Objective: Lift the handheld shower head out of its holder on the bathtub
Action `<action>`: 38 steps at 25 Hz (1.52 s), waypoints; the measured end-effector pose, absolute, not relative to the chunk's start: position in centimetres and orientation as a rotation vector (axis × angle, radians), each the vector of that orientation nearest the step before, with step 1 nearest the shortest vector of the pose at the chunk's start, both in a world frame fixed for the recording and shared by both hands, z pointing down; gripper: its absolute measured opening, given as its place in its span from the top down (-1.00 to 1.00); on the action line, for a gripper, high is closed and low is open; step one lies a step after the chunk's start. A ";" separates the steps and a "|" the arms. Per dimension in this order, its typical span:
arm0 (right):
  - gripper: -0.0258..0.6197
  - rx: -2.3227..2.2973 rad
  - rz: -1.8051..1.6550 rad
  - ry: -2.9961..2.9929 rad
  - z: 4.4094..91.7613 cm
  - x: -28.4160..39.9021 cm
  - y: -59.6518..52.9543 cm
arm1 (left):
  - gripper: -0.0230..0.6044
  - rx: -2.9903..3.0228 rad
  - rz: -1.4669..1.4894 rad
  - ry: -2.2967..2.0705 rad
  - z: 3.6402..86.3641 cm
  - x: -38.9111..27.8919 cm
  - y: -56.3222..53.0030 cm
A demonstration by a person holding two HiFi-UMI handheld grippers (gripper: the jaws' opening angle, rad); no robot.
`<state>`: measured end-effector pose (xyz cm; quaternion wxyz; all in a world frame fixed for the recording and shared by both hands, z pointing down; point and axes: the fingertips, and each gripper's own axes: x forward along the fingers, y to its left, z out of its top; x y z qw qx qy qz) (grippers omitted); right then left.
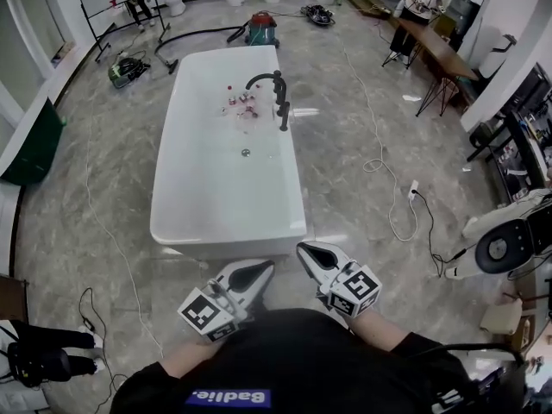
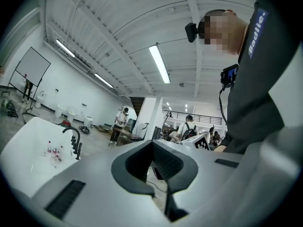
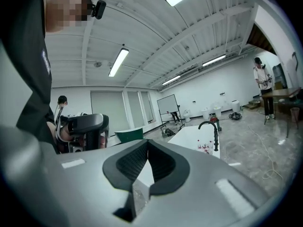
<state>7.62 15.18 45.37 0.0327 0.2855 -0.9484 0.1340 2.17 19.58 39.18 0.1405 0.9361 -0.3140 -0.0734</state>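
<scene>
A white bathtub [image 1: 198, 205] stands on the grey floor ahead of me. On its right rim is a black curved faucet [image 1: 264, 79], with the black handheld shower head [image 1: 284, 115] upright in its holder beside it. Both grippers hover close to my body, short of the tub's near end. My left gripper [image 1: 259, 272] is shut with nothing in it, as is my right gripper [image 1: 309, 250]. In the left gripper view, the left gripper [image 2: 163, 186] points past the shower head [image 2: 78, 150]. The right gripper [image 3: 139, 186] sees the faucet [image 3: 208, 125] far off.
Small red and white items [image 1: 241, 103] lie in the tub near a drain [image 1: 246, 153]. A red and green vacuum [image 1: 261, 28] with hoses sits beyond the tub. White cables [image 1: 388, 166] trail on the floor at right, near white equipment [image 1: 509, 240]. A person stands at a table [image 1: 431, 41].
</scene>
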 end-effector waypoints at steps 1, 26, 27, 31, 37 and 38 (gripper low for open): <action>0.91 0.892 0.403 -2.915 45.1 6.8 13.6 | 0.95 2.710 -0.209 -0.887 39.1 1.3 18.1; 0.76 1.093 0.229 -2.830 43.7 2.7 -17.5 | 0.95 2.694 -0.221 -0.850 40.3 -7.1 -4.3; 0.74 1.075 0.227 -2.833 44.0 3.0 -18.7 | 0.95 2.688 -0.212 -0.872 40.4 -6.7 -4.9; 0.67 0.999 0.207 -2.834 45.3 4.4 -24.0 | 0.95 2.651 -0.186 -0.964 40.2 -4.9 -7.3; 0.53 0.939 0.227 -2.805 49.7 7.2 -31.7 | 0.95 2.574 -0.148 -1.133 41.5 -3.1 -10.4; 0.51 0.931 0.235 -2.797 50.7 7.6 -32.9 | 0.95 2.558 -0.140 -1.158 41.9 -2.9 -10.8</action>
